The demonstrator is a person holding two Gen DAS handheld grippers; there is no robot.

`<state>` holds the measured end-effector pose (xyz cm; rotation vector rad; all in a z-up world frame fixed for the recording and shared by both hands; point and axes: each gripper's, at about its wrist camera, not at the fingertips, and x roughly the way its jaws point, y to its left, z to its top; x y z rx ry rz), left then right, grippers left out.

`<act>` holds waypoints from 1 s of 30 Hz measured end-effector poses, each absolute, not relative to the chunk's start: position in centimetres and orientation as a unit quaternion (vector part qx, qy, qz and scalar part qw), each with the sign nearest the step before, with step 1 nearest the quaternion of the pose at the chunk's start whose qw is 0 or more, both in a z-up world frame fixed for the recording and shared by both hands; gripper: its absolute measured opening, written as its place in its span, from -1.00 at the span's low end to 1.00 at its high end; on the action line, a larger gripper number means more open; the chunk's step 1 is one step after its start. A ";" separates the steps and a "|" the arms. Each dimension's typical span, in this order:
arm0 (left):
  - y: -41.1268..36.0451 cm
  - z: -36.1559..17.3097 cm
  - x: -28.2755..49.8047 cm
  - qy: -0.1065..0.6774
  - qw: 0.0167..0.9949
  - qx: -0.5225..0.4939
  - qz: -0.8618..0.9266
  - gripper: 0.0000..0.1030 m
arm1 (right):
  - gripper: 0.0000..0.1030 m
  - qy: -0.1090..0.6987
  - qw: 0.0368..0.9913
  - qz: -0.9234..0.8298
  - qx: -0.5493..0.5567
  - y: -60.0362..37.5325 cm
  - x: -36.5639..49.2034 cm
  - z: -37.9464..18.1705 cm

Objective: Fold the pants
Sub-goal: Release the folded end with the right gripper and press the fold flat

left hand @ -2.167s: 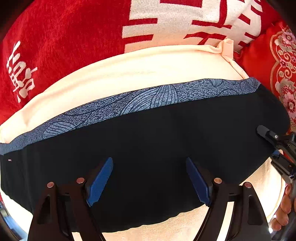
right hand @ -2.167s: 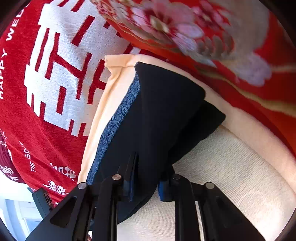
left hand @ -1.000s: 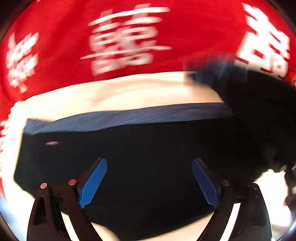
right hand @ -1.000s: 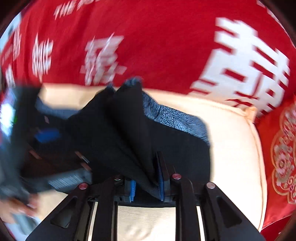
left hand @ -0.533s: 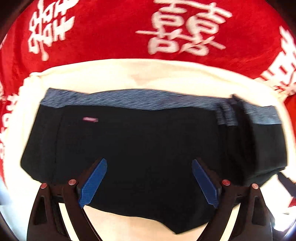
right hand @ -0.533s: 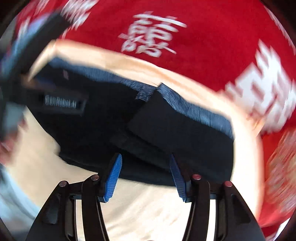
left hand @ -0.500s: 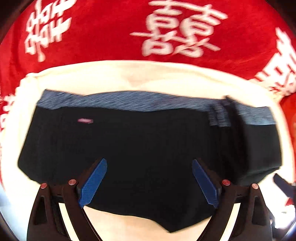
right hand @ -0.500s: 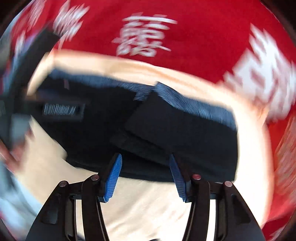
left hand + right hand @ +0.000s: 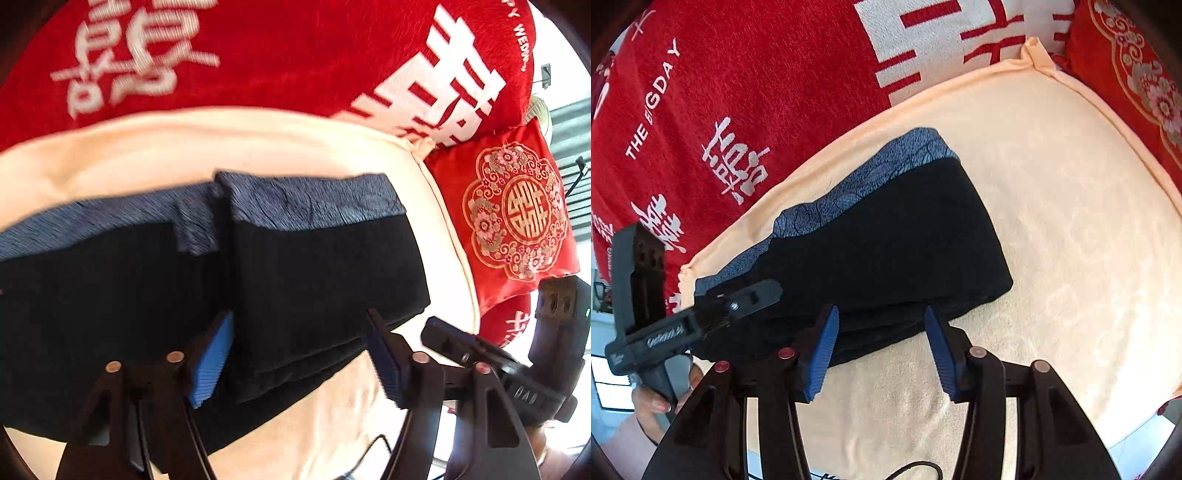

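One pair of black pants [image 9: 314,273] with a blue-grey patterned waistband [image 9: 871,177] lies folded on the cream cushion [image 9: 1071,229]; its left end runs out of the left wrist view. Two grippers hover over the near hem, holding nothing: left gripper [image 9: 299,358] and right gripper [image 9: 881,350], jaws spread wide. Two red cushions [image 9: 517,214] are partly visible.

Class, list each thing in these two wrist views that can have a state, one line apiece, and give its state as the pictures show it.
pants: lying on the cream cushion, right end folded over onto the rest, patterned waistband at the far edge.
left gripper: jaws open, holding nothing, over the near edge of the fold.
right gripper: jaws open, holding nothing, at the pants' near edge.
cream cushion: flat, bearing the pants.
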<state>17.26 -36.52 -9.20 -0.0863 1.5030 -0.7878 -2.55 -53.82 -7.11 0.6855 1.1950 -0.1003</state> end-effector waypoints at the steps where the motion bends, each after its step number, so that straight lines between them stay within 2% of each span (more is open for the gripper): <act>1: -36.4 -9.6 17.3 0.668 0.658 -0.033 -0.346 0.13 | -0.07 0.553 0.769 -0.044 0.318 -53.5 -2.9 -7.3; 2: -36.3 -9.9 17.3 0.673 0.653 -0.030 -0.346 -0.07 | -0.10 0.554 0.767 -0.042 0.321 -53.5 -2.8 -7.5; 3: -35.8 -10.3 17.2 0.679 0.644 -0.033 -0.350 -0.47 | -0.15 0.554 0.766 -0.040 0.324 -53.5 -2.9 -7.6; 4: -35.6 -10.5 17.1 0.686 0.635 -0.040 -0.353 -0.70 | -0.19 0.554 0.765 -0.039 0.326 -53.5 -3.1 -7.7; 6: -35.5 -10.5 17.3 0.687 0.631 -0.053 -0.357 -0.71 | -0.22 0.554 0.765 -0.037 0.327 -53.7 -3.5 -7.6; 7: -35.4 -10.1 17.3 0.683 0.633 -0.058 -0.359 -0.88 | -0.24 0.554 0.765 -0.035 0.326 -53.8 -3.6 -7.4; 12: -34.2 -8.9 16.3 0.673 0.650 -0.033 -0.352 -0.89 | -0.24 0.552 0.773 -0.015 0.313 -54.1 -3.9 -5.6; 17: -34.2 -11.5 13.9 0.679 0.653 0.002 -0.336 -0.89 | -0.24 0.565 0.773 -0.001 0.290 -53.5 -3.2 -5.8; 23: -33.2 -10.8 13.1 0.659 0.685 -0.023 -0.310 -0.88 | -0.24 0.571 0.774 0.005 0.273 -53.5 -0.7 -6.5; 24: -33.2 -10.4 13.0 0.656 0.692 -0.014 -0.303 -0.78 | -0.24 0.571 0.776 0.006 0.268 -53.5 0.0 -6.6; 25: -33.2 -10.1 13.0 0.653 0.698 -0.005 -0.293 -0.41 | -0.24 0.571 0.777 0.008 0.263 -53.5 0.6 -6.5; 26: -33.2 -9.7 13.0 0.650 0.709 0.010 -0.273 -0.15 | -0.24 0.571 0.780 0.010 0.258 -53.4 1.5 -6.5; 27: -32.9 -9.1 13.0 0.642 0.723 0.018 -0.252 0.31 | -0.24 0.571 0.781 0.012 0.254 -53.2 2.1 -6.4; 28: -32.6 -8.8 13.0 0.636 0.731 0.016 -0.247 0.41 | -0.24 0.572 0.781 0.015 0.249 -53.0 2.7 -6.4; 30: -32.0 -8.1 13.0 0.629 0.740 0.010 -0.237 0.41 | -0.24 0.576 0.782 0.022 0.237 -52.3 3.9 -6.3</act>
